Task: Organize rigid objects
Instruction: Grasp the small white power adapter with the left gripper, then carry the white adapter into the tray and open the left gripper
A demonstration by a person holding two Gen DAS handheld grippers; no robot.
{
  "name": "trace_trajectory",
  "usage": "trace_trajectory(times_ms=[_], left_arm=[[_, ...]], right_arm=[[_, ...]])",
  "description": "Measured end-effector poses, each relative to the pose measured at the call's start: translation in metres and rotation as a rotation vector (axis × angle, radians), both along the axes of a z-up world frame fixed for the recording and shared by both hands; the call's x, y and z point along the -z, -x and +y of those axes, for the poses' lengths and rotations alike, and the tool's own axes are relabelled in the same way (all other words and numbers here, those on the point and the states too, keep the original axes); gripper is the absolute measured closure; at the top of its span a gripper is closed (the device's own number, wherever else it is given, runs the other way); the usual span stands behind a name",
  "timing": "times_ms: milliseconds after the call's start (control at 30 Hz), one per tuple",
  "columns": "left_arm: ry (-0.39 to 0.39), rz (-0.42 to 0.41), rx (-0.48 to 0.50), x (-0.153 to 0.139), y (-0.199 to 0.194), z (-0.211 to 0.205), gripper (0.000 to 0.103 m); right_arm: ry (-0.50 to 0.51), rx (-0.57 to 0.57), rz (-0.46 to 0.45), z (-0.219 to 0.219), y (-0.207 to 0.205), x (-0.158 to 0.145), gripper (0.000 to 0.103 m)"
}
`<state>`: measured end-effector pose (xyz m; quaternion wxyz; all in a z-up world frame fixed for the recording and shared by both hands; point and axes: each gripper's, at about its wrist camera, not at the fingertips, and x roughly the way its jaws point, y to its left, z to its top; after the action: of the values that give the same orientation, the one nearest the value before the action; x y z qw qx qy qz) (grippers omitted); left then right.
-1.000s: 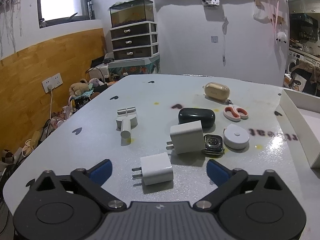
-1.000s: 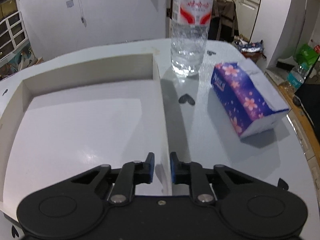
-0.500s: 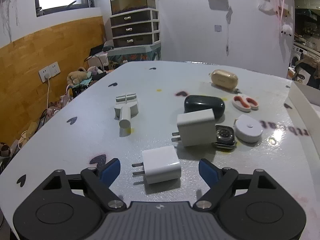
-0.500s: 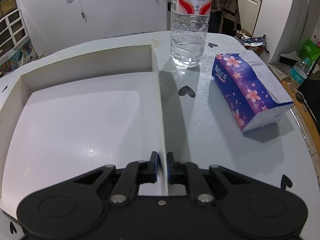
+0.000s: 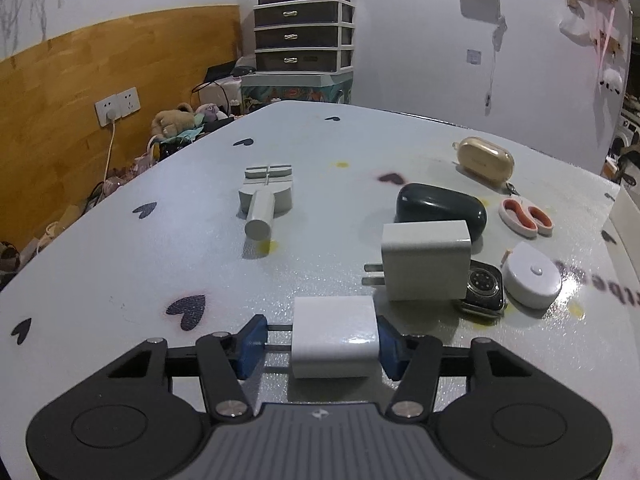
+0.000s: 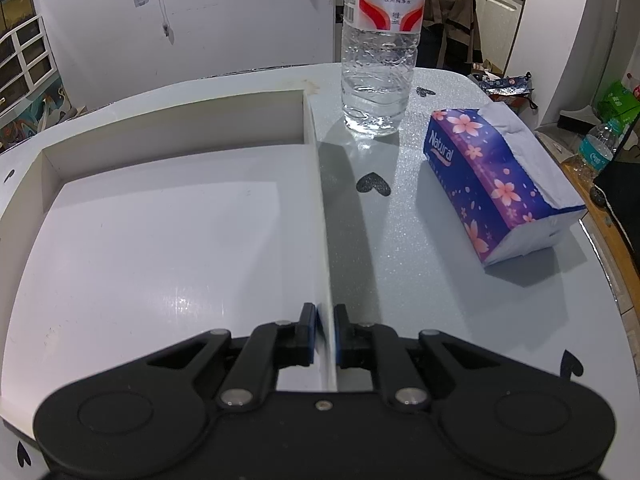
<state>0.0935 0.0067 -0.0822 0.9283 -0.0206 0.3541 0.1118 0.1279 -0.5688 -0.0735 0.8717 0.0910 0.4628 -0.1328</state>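
In the left wrist view my left gripper [image 5: 320, 340] is shut on a small white charger [image 5: 334, 336] lying on the table: one blue pad touches its prongs, the other its back. Beyond it lie a larger white charger [image 5: 426, 260], a smartwatch [image 5: 484, 290], a round white tape measure [image 5: 530, 280], a black earbud case [image 5: 440, 208], a gold earbud case [image 5: 486, 158], small orange-and-white scissors [image 5: 526, 216] and a grey watch tool [image 5: 266, 198]. In the right wrist view my right gripper [image 6: 325, 334] is shut on the right wall of a white tray [image 6: 320, 216].
A water bottle [image 6: 380, 48] stands behind the tray's far right corner. A purple tissue pack [image 6: 496, 184] lies to the tray's right. The tray's wall shows at the right edge of the left wrist view [image 5: 626, 220]. The table's left edge drops off towards floor clutter.
My left gripper moved forward around the small white charger and closed on it. My right gripper closed the last gap onto the tray's right wall.
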Motion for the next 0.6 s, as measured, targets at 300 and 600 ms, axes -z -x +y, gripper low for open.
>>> trace_trajectory(times_ms=[300, 600], left_arm=[[-0.011, -0.093, 0.024, -0.031, -0.002, -0.022, 0.046], [0.019, -0.181, 0.166, -0.07, -0.028, -0.096, 0.046]], right_arm=[[0.007, -0.001, 0.001, 0.002, 0.0, 0.0, 0.093], [0.005, -0.001, 0.001, 0.001, 0.0, 0.0, 0.093]])
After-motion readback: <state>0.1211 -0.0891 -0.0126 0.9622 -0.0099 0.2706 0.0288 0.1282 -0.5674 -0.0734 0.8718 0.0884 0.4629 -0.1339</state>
